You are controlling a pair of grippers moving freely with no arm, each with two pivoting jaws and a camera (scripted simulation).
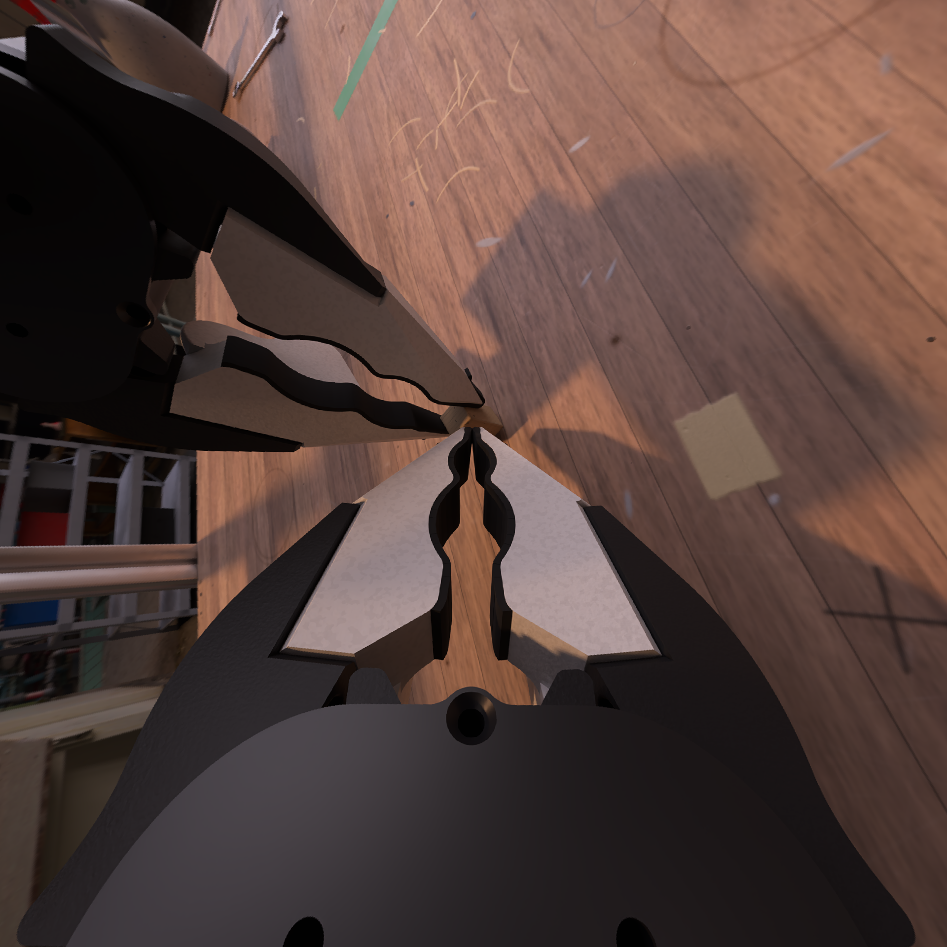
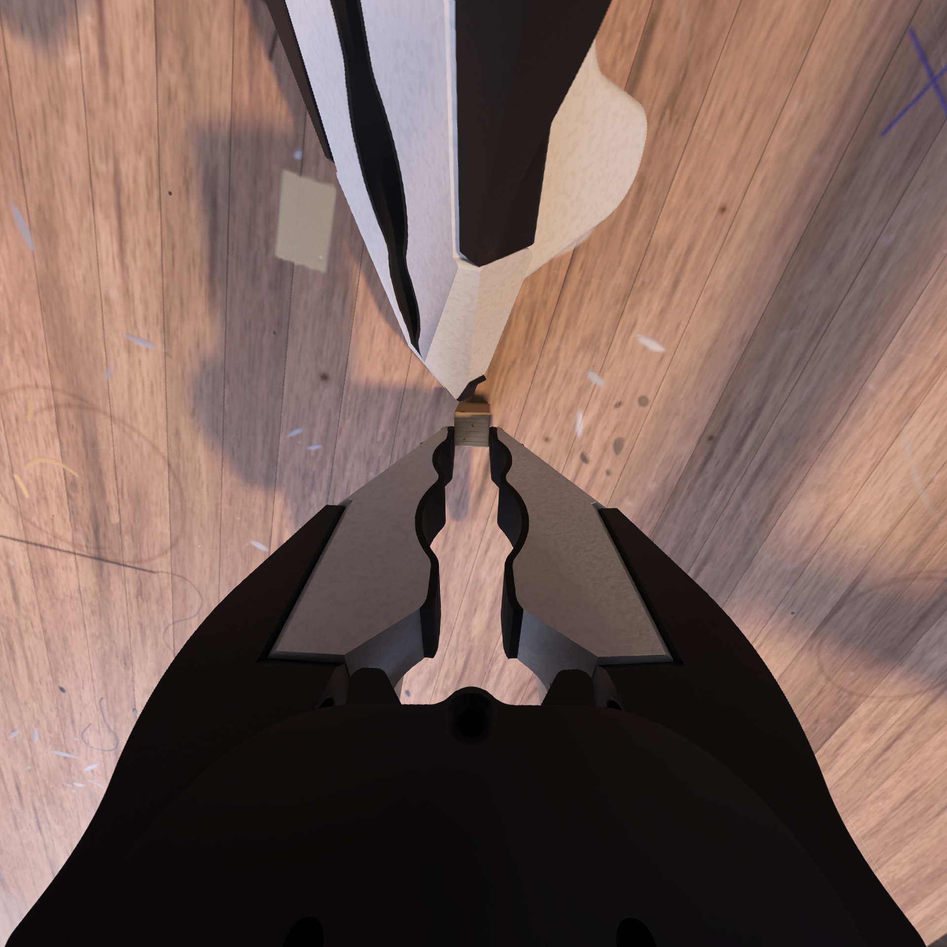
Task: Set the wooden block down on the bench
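Pinching the wooden block (image 2: 472,429) at its very fingertips, the right gripper (image 2: 471,435) has its jaws narrowed onto the block's two side faces; the block sits dead ahead of it, in line with its fingers. Long axis: cannot tell, since the piece is small and mostly hidden by fingertips.

The left gripper (image 1: 471,433) has its tips pressed almost together with nothing between them. The block (image 1: 474,417) lies just beyond those tips, touching or nearly so; the gap is too fine to read. The other gripper's fingers close on the block from the left of the left wrist view.

Block above the desk (image 2: 717,461) or resting on it: unclear, though its shadow lies close under it. Judgement: the right gripper is the carrier, so the set-down turns on it lowering and spreading, with the left one backing clear.

Farther off: a pale tape patch (image 1: 725,446), a dark pen cross (image 1: 891,617), a green strip (image 1: 366,56), a spanner (image 1: 259,54), light scratches. No brands or readable writing.
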